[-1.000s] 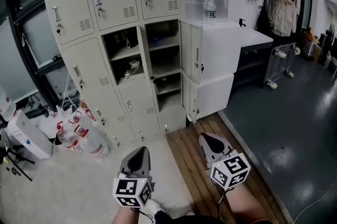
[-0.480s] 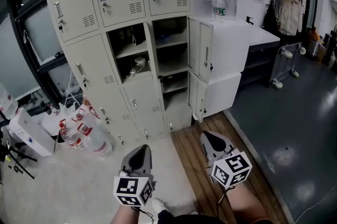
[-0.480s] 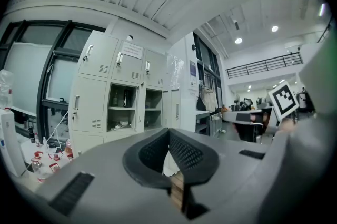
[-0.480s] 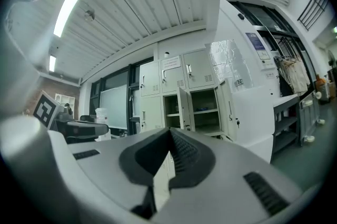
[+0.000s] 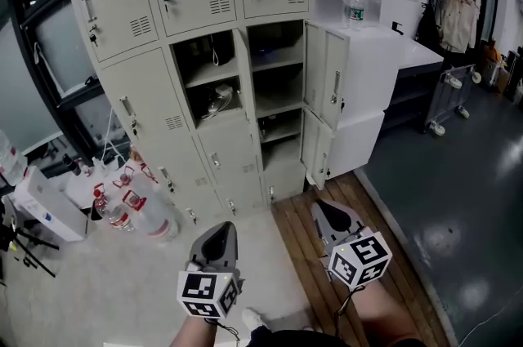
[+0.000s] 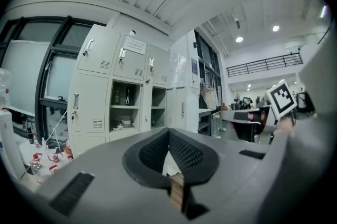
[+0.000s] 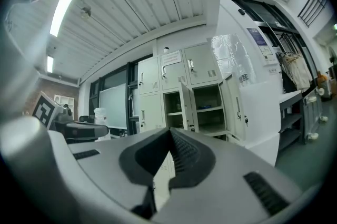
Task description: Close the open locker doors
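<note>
The beige locker bank (image 5: 131, 104) stands ahead in the head view. Its middle compartment (image 5: 214, 84) and the right column's compartments (image 5: 278, 80) are open. Two doors of the right column swing out to the right: the upper door (image 5: 333, 88) and the lower door (image 5: 321, 148). In the right gripper view a third door (image 7: 185, 107) stands edge-on between the open compartments. My left gripper (image 5: 222, 228) and right gripper (image 5: 321, 207) hover low over the floor, well short of the lockers. Both are shut and hold nothing; the left gripper (image 6: 168, 132) and right gripper (image 7: 169, 131) show their tips meeting.
Water jugs (image 5: 135, 211) and a white box (image 5: 41, 211) sit on the floor at the lockers' left foot. A white cabinet (image 5: 372, 84) with a bottle (image 5: 355, 4) on top stands behind the open doors. A wheeled cart (image 5: 448, 96) is at far right.
The lockers have grown larger and slid right in the head view as I come closer. Both grippers travel forward with me, still shut.
</note>
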Tool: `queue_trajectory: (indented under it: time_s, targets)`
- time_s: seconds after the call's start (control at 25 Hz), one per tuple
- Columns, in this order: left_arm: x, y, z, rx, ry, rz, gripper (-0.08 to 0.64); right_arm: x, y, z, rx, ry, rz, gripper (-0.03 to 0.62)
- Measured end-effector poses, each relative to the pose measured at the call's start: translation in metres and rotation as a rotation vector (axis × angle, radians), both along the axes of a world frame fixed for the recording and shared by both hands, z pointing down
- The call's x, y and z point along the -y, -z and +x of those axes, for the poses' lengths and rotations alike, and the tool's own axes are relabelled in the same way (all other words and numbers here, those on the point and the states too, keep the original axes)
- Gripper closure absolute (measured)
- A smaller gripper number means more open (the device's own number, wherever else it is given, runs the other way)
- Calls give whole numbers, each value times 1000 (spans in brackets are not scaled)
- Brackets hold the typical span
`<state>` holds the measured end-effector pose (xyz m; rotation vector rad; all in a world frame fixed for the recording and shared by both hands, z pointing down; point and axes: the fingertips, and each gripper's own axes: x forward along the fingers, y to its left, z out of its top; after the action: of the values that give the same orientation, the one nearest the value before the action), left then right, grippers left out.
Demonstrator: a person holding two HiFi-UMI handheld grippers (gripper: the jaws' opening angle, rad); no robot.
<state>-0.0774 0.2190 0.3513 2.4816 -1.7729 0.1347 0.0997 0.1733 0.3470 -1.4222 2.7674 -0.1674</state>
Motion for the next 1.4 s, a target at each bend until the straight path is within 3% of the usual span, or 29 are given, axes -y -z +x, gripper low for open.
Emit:
queue_trajectory:
  time_s: [0.84, 1.4]
  targets:
    - [78, -6, -107, -36, -37, -7, 557, 80, -5, -114, 2, -21, -25, 592]
    - [103, -2, -143, -32, -87, 0, 557, 105, 2, -161, 12, -45, -16, 592]
